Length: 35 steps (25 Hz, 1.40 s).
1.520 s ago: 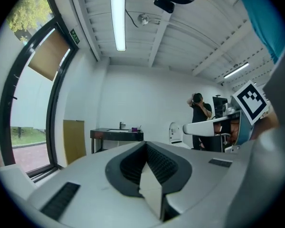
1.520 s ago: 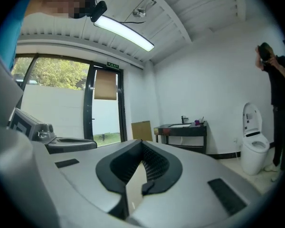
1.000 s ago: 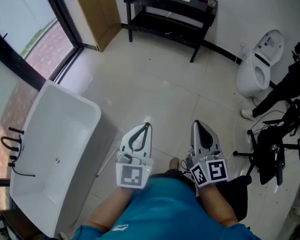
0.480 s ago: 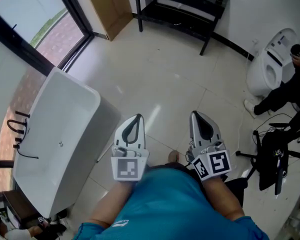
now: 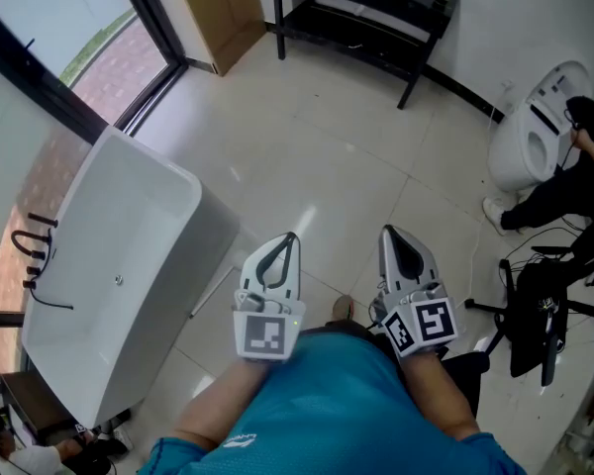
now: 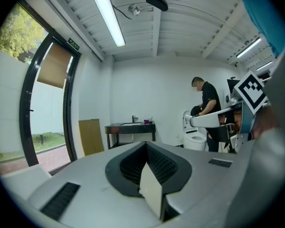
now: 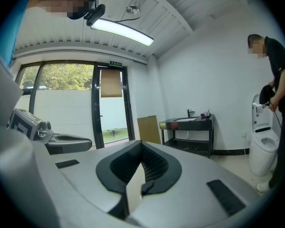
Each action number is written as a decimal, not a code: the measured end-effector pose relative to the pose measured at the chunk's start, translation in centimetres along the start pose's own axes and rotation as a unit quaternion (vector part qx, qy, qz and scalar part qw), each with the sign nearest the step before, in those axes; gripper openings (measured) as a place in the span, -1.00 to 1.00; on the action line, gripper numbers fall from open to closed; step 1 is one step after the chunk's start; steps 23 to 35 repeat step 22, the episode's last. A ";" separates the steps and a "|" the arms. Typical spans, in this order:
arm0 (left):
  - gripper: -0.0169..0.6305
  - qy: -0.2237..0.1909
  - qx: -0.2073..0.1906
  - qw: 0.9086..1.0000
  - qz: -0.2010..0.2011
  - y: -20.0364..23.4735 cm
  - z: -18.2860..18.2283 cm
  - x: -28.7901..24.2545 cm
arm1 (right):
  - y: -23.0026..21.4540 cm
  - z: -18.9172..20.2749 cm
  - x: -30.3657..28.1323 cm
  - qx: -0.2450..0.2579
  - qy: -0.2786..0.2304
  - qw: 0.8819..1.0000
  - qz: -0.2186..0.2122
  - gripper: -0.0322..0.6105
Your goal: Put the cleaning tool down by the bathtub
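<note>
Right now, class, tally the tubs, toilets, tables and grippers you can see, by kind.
Bathtub: 1
Toilet: 1
Black table: 1
Grippers: 2, the left gripper and the right gripper
Total: 5

The bathtub (image 5: 109,255) is showing a smooth, glossy white shell. The floor (image 5: 327,137) tiles are gleaming pale and polished. The toilet (image 5: 515,156) is shining like glazed ceramic. The table (image 5: 356,30) is looking dark and matt, and the board (image 5: 213,8) beside it is looking like plain brown wood. The left gripper (image 5: 291,237) and right gripper (image 5: 388,232) are showing matt grey plastic with black ribbed lining. The shirt (image 5: 317,404) is reading as soft teal cloth.
</note>
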<state>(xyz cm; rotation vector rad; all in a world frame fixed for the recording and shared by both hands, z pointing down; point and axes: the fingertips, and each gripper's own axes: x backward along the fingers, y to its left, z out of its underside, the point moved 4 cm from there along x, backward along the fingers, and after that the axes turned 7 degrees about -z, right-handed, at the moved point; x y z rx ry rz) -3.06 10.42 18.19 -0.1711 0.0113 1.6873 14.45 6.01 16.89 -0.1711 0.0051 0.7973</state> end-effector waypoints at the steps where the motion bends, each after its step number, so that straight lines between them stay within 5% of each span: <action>1: -0.95 0.000 0.003 1.000 0.002 0.0 0.1 0.1 | 0.2 0.2 -0.1 -0.001 0.002 1.000 0.000 -0.89; 35: -0.95 0.006 0.011 1.000 0.006 0.9 0.7 0.5 | 1.3 0.3 -0.7 0.000 0.006 1.000 -0.007 -0.89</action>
